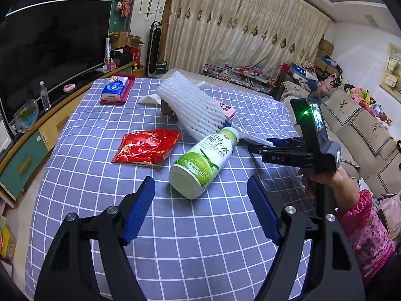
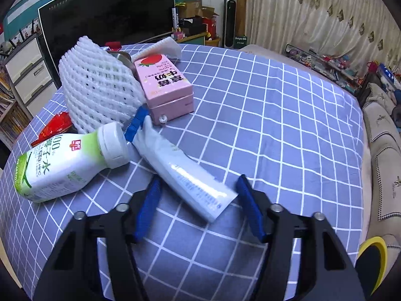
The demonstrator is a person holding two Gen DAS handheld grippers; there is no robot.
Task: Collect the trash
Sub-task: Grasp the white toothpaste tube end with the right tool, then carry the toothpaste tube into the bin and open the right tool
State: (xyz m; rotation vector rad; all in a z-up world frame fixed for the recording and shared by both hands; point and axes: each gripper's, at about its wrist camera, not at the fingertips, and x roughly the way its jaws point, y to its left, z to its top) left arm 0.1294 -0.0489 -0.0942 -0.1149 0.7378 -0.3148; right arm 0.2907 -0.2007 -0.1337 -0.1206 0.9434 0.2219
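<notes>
Blue-padded fingers of the right gripper point(image 2: 198, 202) straddle the tail of a white tube point(image 2: 185, 173) on the checked desk point(image 2: 275, 125), not yet pressing it. Its cap end lies against the bottle point(image 2: 65, 160), so a skewed squeeze may nudge the bottle rolling. Left gripper point(image 1: 200, 210) hovers released before the bottle. No bin is visible.

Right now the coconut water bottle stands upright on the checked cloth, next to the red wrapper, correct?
Not quite: the coconut water bottle lies on its side on the checked cloth, beside the red wrapper. The left wrist view shows it.
</notes>
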